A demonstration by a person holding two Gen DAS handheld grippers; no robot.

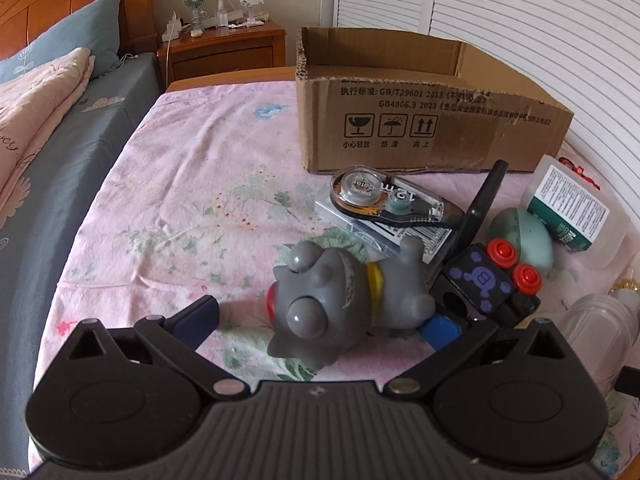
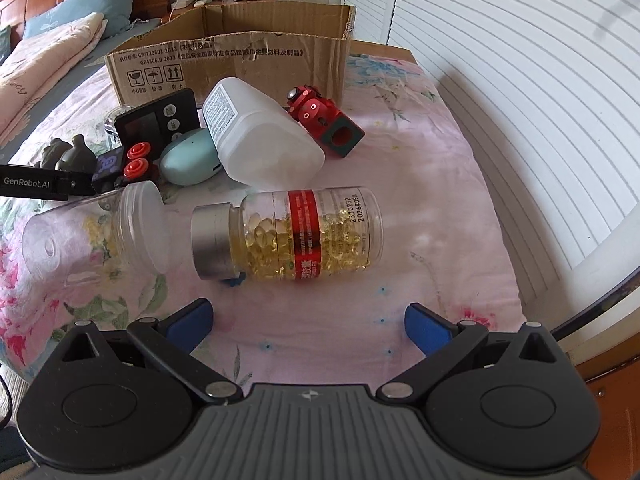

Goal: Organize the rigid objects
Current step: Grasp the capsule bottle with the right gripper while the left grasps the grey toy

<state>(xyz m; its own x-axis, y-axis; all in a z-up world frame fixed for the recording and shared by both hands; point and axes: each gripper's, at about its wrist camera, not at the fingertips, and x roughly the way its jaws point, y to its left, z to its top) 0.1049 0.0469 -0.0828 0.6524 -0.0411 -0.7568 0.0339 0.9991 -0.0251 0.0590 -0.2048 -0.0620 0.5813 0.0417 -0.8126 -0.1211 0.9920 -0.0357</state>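
Observation:
A grey big-eyed toy animal (image 1: 332, 304) with a yellow collar lies on the pink floral bedspread (image 1: 192, 184). My left gripper (image 1: 320, 324) is open and straddles it; the left pad (image 1: 200, 316) stands clear of the toy and the right pad (image 1: 440, 330) is by its rear. In the right wrist view, a clear bottle of yellow capsules (image 2: 304, 236) with a red label and silver cap lies on its side. My right gripper (image 2: 310, 324) is open just short of it, holding nothing. An open cardboard box (image 1: 420, 120) (image 2: 240, 60) stands behind the clutter.
Beside the grey toy lie a correction tape (image 1: 384, 198), a black block toy with red buttons (image 1: 488, 280), a green egg-shaped case (image 1: 528, 240) and a white bottle (image 2: 256, 136). A red toy robot (image 2: 324, 120), a black timer (image 2: 160, 120) and a clear jar (image 2: 96, 236) lie nearby.

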